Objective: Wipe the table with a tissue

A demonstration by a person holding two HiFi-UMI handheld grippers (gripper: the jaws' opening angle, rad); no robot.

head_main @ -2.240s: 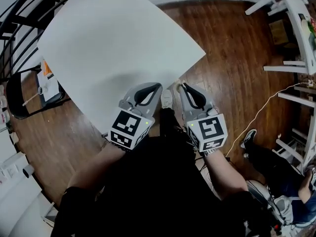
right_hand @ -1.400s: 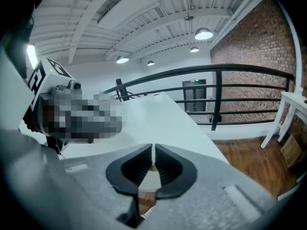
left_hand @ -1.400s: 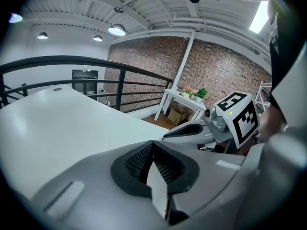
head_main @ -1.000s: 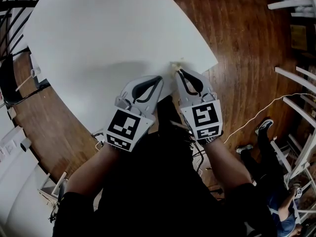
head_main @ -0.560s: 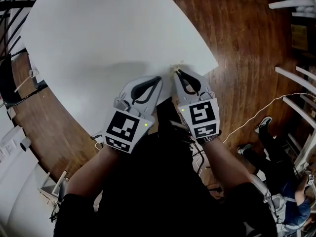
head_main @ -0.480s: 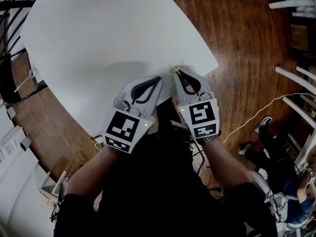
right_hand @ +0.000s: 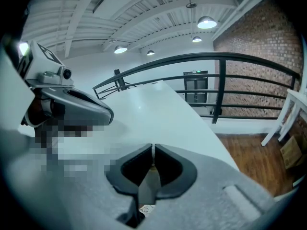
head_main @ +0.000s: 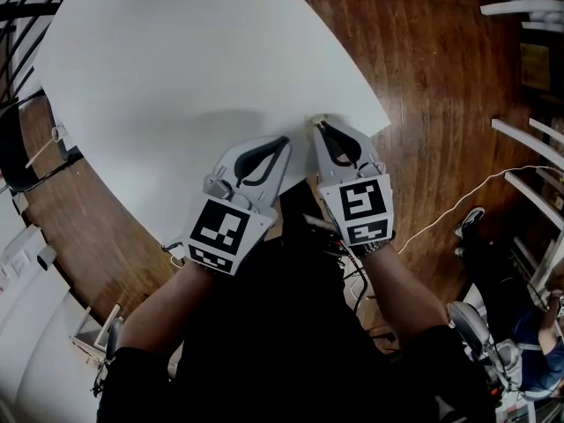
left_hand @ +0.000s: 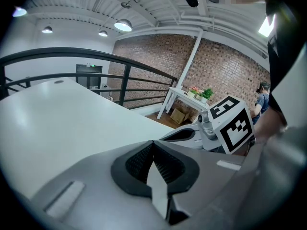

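Tissue (head_main: 313,120) is pinched in the jaws of our right gripper (head_main: 319,129) near the right corner of the counter (head_main: 176,69). The jaws of our left gripper (head_main: 283,140) are pressed together, empty. We should sweep inward, pressing flat.

Count: you hold two grippers, left gripper (head_main: 284,140) and right gripper (head_main: 319,127). One white table (head_main: 194,51). One tissue scrap (head_main: 311,119), at the table's near right corner.

Floor (head_main: 441,104): dark wooden boards, spreading right of the right gripper (head_main: 319,128).
Cable (head_main: 467,203): thin and white, on the floor to that gripper's right.
Shelving (head_main: 524,9): white frames, far right.
Seated person (head_main: 533,359): blue trousers, low right.
Railing (right_hand: 219,87): black metal, ahead of the right gripper.
Brick wall (left_hand: 220,66): ahead of the left gripper (head_main: 284,139), a white side table (left_hand: 189,97) with plants before it.
Ceiling lamps (right_hand: 206,22): lit, overhead.
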